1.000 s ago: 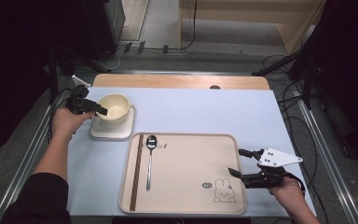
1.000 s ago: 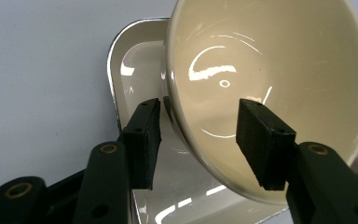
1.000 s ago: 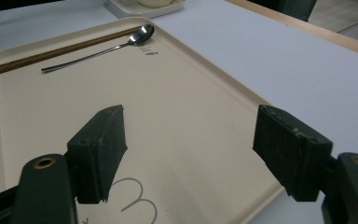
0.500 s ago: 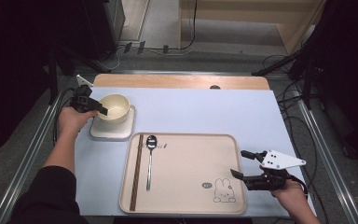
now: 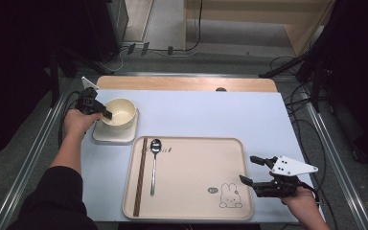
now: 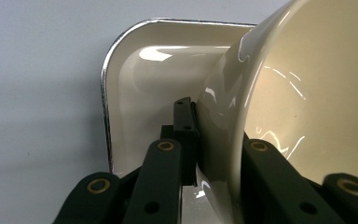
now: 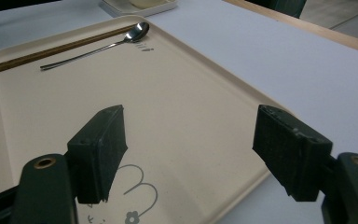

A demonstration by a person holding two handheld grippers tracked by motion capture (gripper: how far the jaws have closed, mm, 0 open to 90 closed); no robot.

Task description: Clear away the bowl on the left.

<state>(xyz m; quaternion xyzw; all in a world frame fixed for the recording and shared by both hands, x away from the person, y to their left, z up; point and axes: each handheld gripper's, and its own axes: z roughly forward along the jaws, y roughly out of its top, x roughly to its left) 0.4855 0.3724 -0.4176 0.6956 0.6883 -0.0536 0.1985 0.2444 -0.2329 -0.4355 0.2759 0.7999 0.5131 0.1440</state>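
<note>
tray (image 5: 191, 143) w/ rabbit print | spoon (image 5: 154, 165) + chopsticks (image 5: 140, 176) on tray, left side

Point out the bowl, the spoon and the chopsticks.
bowl (image 5: 120, 111), high view, inner wall.
spoon (image 5: 154, 165), high view, handle.
chopsticks (image 5: 140, 176), high view, mid-length.

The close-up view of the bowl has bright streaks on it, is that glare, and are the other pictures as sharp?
Yes: in the left gripper view, lamp glare streaks the glossy bowl and the square dish under it, and the left claw, clamped on the rim, looks soft. The right gripper view is sharp on the tray. The high view is evenly lit on the table, dark around.
</note>
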